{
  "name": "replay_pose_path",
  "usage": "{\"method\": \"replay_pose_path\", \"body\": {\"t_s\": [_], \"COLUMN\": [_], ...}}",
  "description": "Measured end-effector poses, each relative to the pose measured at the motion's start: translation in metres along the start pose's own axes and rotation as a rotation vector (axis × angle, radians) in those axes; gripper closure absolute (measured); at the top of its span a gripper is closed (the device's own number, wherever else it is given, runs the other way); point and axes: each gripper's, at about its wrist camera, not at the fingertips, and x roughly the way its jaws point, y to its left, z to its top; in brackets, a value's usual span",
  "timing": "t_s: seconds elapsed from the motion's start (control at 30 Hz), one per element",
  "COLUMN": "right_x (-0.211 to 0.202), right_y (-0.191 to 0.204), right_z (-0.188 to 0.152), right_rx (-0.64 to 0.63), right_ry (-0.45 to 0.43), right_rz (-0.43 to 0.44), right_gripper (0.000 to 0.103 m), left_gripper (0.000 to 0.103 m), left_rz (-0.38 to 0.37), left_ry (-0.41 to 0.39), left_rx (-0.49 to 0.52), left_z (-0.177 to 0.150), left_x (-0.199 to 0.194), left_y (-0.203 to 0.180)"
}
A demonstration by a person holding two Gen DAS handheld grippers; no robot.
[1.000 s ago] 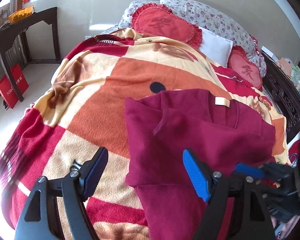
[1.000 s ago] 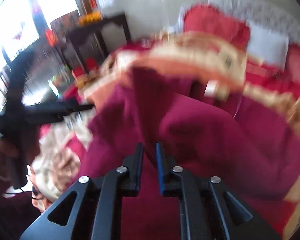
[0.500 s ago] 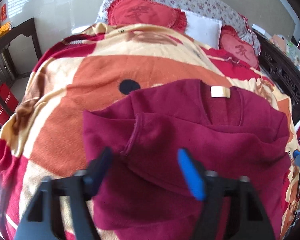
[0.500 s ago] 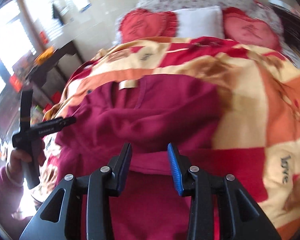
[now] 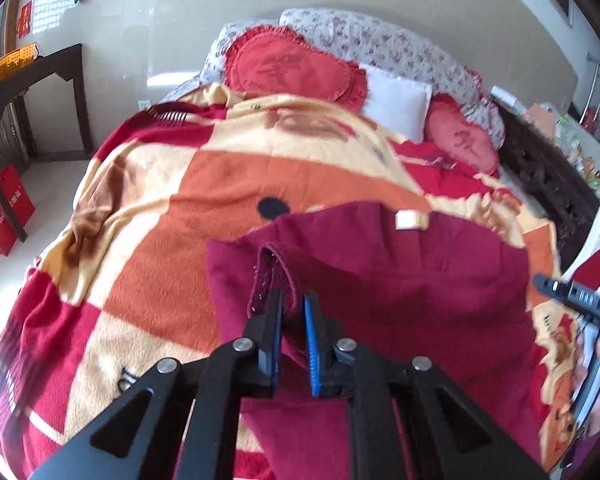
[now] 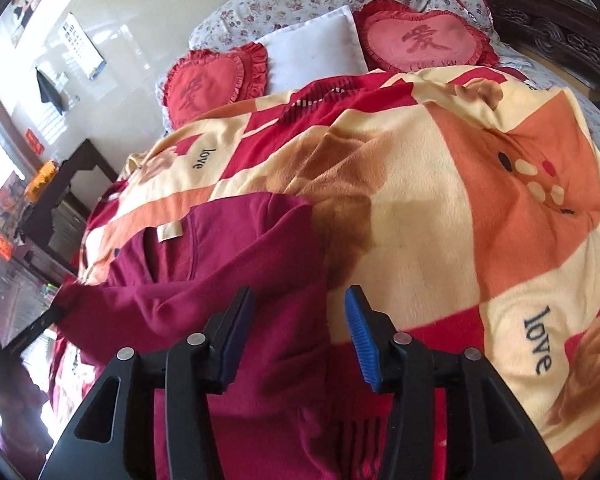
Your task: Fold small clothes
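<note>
Left wrist view: left gripper at lower centre, jaws clamped on a raised fold of the sweater; the pinched cloth, a cuff or hem edge, stands up between the pads. Sweater is maroon, lies across the centre and lower right of the frame on the blanket, neck label facing up near its upper edge. Blanket is a red, orange and cream check and covers the bed. Heart cushions and a white pillow sit at the top of the frame. Dark side table at upper left, red bag on the floor at left edge. Part of the other tool shows at the right edge.

Right wrist view: right gripper at lower centre, jaws opening, a clear gap between the pads. Sweater edge lies under and behind the gap; pads do not press on it. Sweater fills the lower left, blanket the right half. Left tool shows dark at the left edge, touching the sweater.
</note>
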Motion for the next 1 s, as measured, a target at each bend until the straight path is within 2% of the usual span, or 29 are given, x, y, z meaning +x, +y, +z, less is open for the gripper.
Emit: {"method": "replay_pose_path", "body": {"t_s": [0.07, 0.13, 0.17, 0.2, 0.27, 0.37, 0.5, 0.67, 0.7, 0.73, 0.77, 0.8, 0.83, 0.87, 0.9, 1.0], "right_x": [0.021, 0.04, 0.051, 0.054, 0.059, 0.066, 0.03, 0.011, 0.014, 0.016, 0.015, 0.012, 0.007, 0.004, 0.004, 0.008], "right_y": [0.007, 0.015, 0.019, 0.02, 0.011, 0.0, -0.007, -0.01, -0.01, -0.008, -0.009, -0.01, -0.015, -0.022, -0.027, -0.032], "right_z": [0.011, 0.02, 0.027, 0.032, 0.042, 0.038, 0.018, -0.026, -0.033, -0.041, -0.048, -0.05, -0.051, -0.05, -0.049, -0.048], "right_rx": [-0.027, -0.064, -0.096, -0.105, -0.054, -0.004, 0.0, -0.034, -0.047, -0.073, -0.098, -0.101, -0.087, -0.056, -0.035, -0.006], "right_ry": [0.033, 0.07, 0.08, 0.048, -0.011, 0.02, 0.014, 0.125, 0.152, 0.17, 0.16, 0.142, 0.117, 0.099, 0.095, 0.119], "right_rz": [-0.033, -0.03, -0.058, -0.093, -0.105, -0.097, -0.058, 0.042, 0.048, 0.028, -0.012, -0.018, -0.013, -0.035, -0.059, -0.059], "right_gripper": [0.072, 0.073, 0.095, 0.103, 0.103, 0.103, 0.084, 0.076, 0.08, 0.088, 0.1, 0.103, 0.103, 0.103, 0.103, 0.103], "left_gripper": [0.092, 0.092, 0.092, 0.092, 0.091, 0.091, 0.089, 0.083, 0.08, 0.079, 0.077, 0.071, 0.065, 0.055, 0.051, 0.05], "left_rz": [0.026, 0.033, 0.035, 0.03, 0.025, 0.046, 0.039, 0.037, 0.037, 0.035, 0.027, 0.021, 0.015, 0.008, 0.002, 0.009], "left_ry": [0.039, 0.057, 0.059, 0.063, 0.073, 0.066, 0.075, 0.082, 0.083, 0.086, 0.093, 0.097, 0.102, 0.106, 0.107, 0.113], "left_rx": [-0.013, -0.041, -0.048, -0.051, -0.031, 0.009, -0.011, -0.027, -0.025, -0.022, -0.016, -0.012, -0.004, 0.006, 0.012, 0.031], "left_z": [-0.007, -0.011, -0.011, -0.012, -0.014, -0.018, -0.02, -0.023, -0.023, -0.024, -0.025, -0.025, -0.026, -0.027, -0.028, -0.029], "left_x": [0.015, 0.023, 0.024, 0.026, 0.027, 0.028, 0.031, 0.036, 0.036, 0.036, 0.035, 0.035, 0.034, 0.033, 0.033, 0.034], "left_y": [0.002, 0.005, 0.006, 0.006, 0.001, -0.004, 0.002, 0.004, 0.003, 0.002, 0.0, -0.001, -0.002, -0.003, -0.005, -0.006]}}
